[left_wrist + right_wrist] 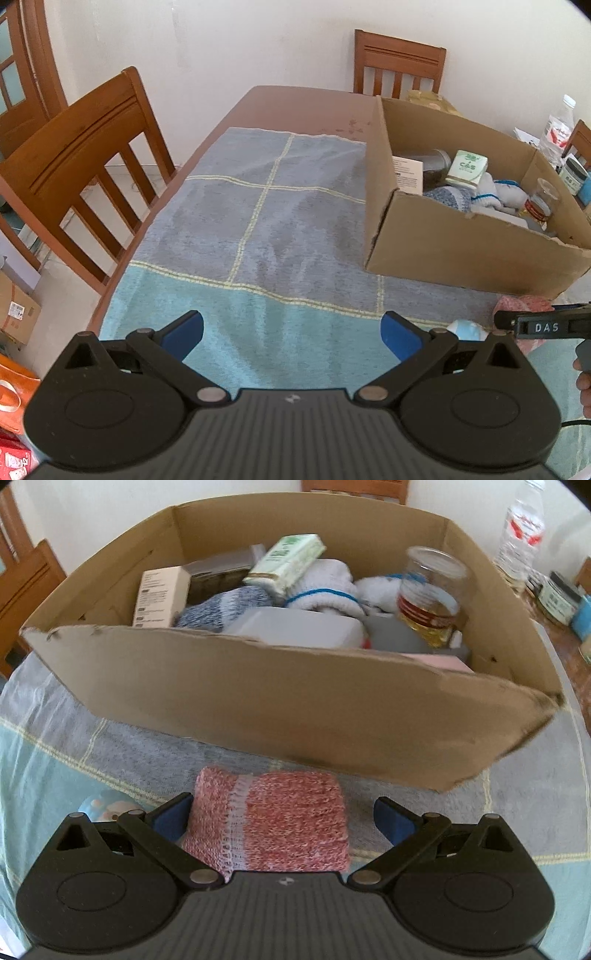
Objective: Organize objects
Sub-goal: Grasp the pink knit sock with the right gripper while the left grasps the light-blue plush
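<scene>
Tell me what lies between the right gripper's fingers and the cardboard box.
The pink knitted sock sits between the open fingers; beyond it only bare towel reaches the cardboard box, per the right wrist view.

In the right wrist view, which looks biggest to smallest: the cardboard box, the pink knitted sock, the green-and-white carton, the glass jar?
1. cardboard box
2. pink knitted sock, though it lies nearest the camera, which inflates it
3 and 4. glass jar and green-and-white carton look alike; unranked.
</scene>
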Tool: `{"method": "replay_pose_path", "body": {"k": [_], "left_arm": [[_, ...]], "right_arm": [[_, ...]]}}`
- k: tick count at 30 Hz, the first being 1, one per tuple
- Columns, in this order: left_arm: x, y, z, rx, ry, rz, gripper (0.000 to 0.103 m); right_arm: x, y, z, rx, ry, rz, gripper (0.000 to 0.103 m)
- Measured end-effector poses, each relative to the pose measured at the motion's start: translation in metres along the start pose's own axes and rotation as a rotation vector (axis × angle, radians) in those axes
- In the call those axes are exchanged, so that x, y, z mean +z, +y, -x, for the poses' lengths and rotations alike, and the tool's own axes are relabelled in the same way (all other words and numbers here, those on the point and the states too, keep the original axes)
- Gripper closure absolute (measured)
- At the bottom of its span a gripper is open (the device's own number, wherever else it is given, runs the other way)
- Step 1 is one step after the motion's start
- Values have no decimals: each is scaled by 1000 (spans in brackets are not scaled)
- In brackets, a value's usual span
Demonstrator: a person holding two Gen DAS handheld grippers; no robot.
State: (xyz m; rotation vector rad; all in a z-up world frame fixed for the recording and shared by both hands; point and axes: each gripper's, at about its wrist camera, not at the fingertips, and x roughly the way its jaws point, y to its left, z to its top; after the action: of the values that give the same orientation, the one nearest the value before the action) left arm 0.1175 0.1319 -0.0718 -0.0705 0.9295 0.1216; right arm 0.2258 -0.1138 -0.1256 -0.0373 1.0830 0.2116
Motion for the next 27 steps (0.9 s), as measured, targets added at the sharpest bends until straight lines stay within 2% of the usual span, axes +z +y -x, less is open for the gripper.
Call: {"method": "replay_pose_path", "body": {"k": [10,14,20,27], "left_arm": [[2,-20,-5,-54,6,-39,1],[1,-30,-6,-85,8,-57,1],[-2,-54,-8,-139,17,-99,1],[-13,-84,-16,-159,49,-178,1]], "right_arm": [[-10,-52,15,-133,-14,-117,0],[-15,-60,26,-94,-21,-111,0],[-22,-52,29,-36,-13,11,0],[-34,-46,17,-20,27,103,0]]}}
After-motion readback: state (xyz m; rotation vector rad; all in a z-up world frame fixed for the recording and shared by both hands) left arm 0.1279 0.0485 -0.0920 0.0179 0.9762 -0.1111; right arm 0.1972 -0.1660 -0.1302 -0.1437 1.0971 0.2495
